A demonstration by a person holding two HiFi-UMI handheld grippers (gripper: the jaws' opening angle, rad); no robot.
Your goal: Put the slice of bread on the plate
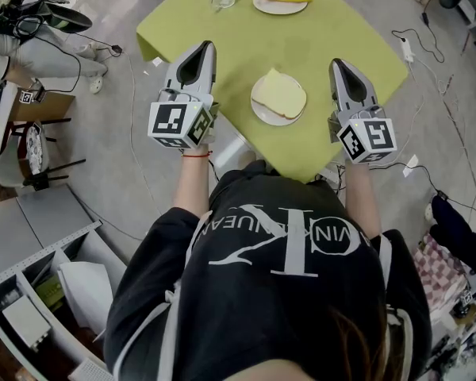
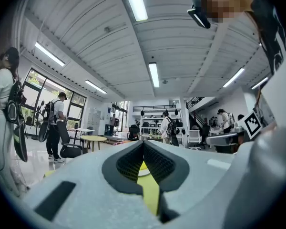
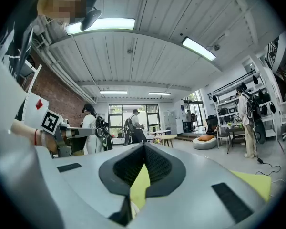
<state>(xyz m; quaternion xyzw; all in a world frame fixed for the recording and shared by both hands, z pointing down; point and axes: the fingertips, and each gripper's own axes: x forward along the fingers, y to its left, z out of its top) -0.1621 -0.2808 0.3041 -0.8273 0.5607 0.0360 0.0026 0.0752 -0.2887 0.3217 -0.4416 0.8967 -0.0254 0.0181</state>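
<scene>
Soft, light slice of bread (image 1: 279, 94) on the plate (image 1: 261, 113), frame centre, is judged best pinched gently at its crust; left claw (image 1: 204, 50) and right claw (image 1: 338, 66) are closed, empty.

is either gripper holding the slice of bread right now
No, the slice of bread lies on the white plate, apart from the left gripper and the right gripper at either side.

Table (image 1: 341, 46) yellow-green, plate (image 1: 261, 113) white, bread (image 1: 280, 92) pale cream (a bit yellowish); shirt (image 1: 262, 316) black w/ white print.
</scene>
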